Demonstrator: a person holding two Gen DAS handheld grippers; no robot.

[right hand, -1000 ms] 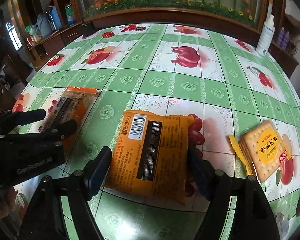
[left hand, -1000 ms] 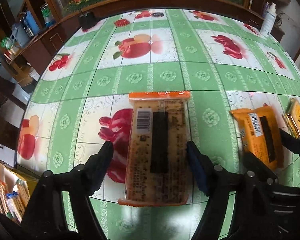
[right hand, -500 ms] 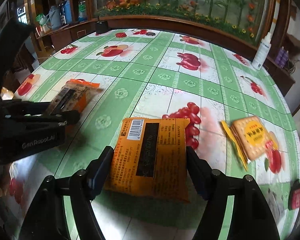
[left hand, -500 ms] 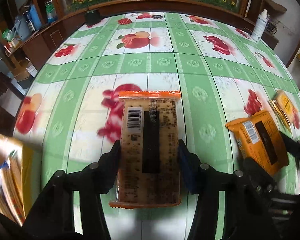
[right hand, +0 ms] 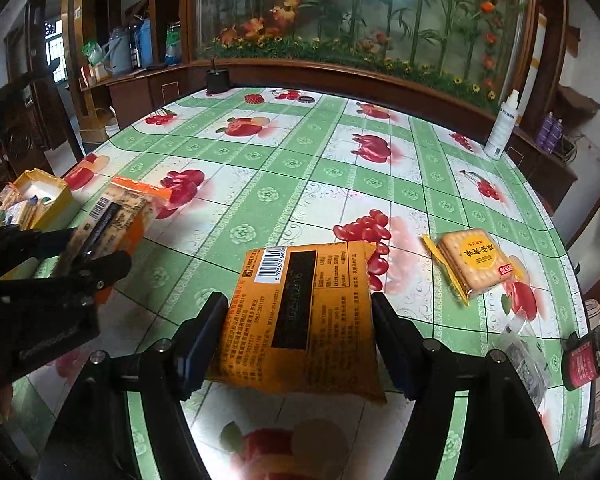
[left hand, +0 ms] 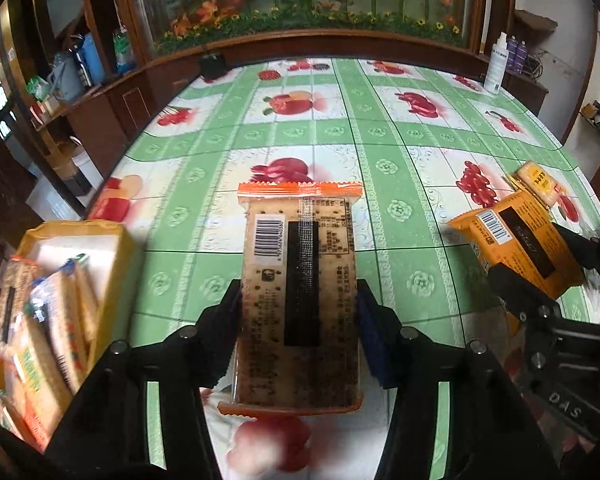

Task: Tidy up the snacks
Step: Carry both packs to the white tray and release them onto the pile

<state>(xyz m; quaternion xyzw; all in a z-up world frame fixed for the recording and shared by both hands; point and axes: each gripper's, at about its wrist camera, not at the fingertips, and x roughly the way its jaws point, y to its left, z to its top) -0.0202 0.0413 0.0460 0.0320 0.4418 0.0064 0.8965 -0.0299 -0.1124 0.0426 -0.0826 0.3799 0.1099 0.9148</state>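
Observation:
My left gripper (left hand: 299, 320) is shut on a clear cracker pack with orange ends (left hand: 299, 292), held above the green fruit-print tablecloth (left hand: 340, 132). My right gripper (right hand: 299, 332) is shut on an orange snack bag (right hand: 300, 320), also lifted off the cloth. A yellow box (left hand: 80, 236) with several cracker packs in it stands at the left edge of the table, left of the left gripper. The orange bag also shows in the left wrist view (left hand: 516, 248), and the cracker pack in the right wrist view (right hand: 116, 216).
A round-cracker pack with a yellow label (right hand: 476, 264) lies on the cloth to the right. A clear wrapper (right hand: 524, 356) and a small red pack (right hand: 584, 360) lie at the right edge. A white spray bottle (right hand: 504, 128) stands at the back right. Wooden cabinets surround the table.
Both grippers closed on their packs and lifted them. The views pulled back and up, and the yellow box came into view at the left.

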